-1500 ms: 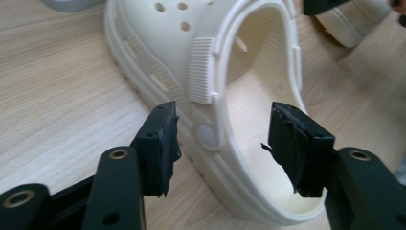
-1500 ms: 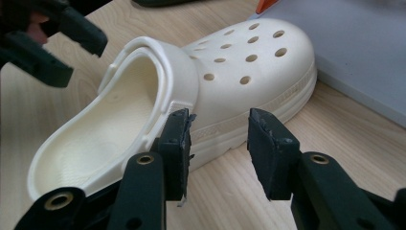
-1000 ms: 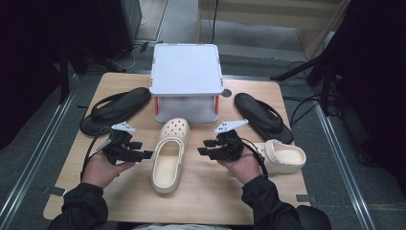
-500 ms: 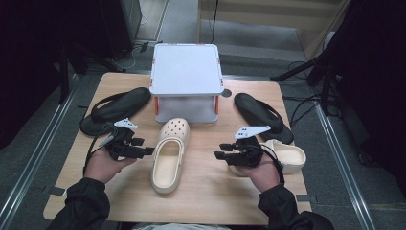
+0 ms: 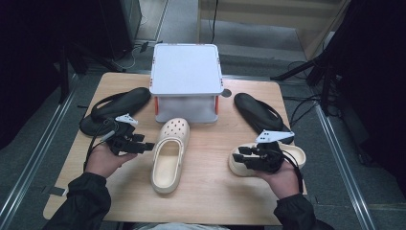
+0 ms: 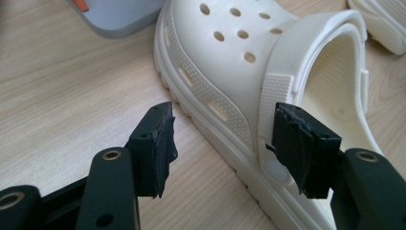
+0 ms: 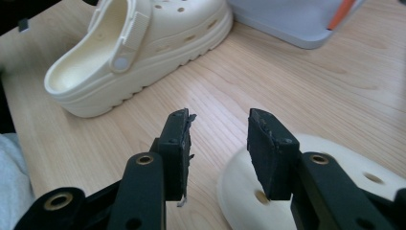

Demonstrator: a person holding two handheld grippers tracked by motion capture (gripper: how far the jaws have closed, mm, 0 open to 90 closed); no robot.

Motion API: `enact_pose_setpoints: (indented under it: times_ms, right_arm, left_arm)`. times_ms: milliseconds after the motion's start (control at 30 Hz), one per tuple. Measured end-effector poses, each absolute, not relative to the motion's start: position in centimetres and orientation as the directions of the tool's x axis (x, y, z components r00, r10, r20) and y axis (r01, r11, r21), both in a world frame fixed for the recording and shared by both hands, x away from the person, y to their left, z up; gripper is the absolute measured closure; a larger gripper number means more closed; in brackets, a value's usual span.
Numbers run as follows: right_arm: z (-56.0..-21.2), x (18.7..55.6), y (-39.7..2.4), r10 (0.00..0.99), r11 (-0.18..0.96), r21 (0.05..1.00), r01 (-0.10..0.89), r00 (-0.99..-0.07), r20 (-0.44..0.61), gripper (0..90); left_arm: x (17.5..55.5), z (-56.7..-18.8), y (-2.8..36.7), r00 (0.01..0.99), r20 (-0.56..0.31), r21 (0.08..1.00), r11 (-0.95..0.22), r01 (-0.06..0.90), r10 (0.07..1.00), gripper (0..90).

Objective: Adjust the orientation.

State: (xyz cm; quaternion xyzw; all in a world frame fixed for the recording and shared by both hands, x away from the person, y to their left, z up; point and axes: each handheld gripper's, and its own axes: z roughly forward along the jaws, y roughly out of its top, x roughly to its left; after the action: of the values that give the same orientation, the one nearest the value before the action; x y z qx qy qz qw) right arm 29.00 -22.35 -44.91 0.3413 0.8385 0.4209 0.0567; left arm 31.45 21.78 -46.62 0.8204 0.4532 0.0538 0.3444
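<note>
A cream clog (image 5: 170,153) lies mid-table, toe toward the white box. My left gripper (image 5: 149,145) is open at its left side. In the left gripper view (image 6: 230,148) the clog's side wall and strap (image 6: 275,96) sit between the pads, neither pad pressing. A second cream clog (image 5: 297,154) lies at the right. My right gripper (image 5: 238,156) hovers open over its toe. In the right gripper view (image 7: 218,153) its jaws have just been closing a little. Only bare wood and the toe's edge (image 7: 227,196) show between them.
A white box (image 5: 186,72) with orange corners stands at the back centre. One black flip-flop (image 5: 115,108) lies at the left and another (image 5: 258,110) at the right rear. The table's front edge (image 5: 191,221) is close to the person's sleeves.
The right hand has carried its gripper rightward, from beside the middle clog to over the toe of the right clog. The left gripper has stayed by the middle clog.
</note>
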Motion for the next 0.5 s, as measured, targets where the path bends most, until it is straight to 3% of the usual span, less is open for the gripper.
enact_pose_setpoints:
  times_ms: [500]
  right_arm:
    - [-43.6, 27.6, -26.5, 0.685, 0.380, 0.757, 0.531, -0.712, 0.155, 60.6]
  left_arm:
    - [32.3, -46.6, 21.4, 0.597, -0.227, 0.609, -0.366, 0.703, 0.769, 41.1]
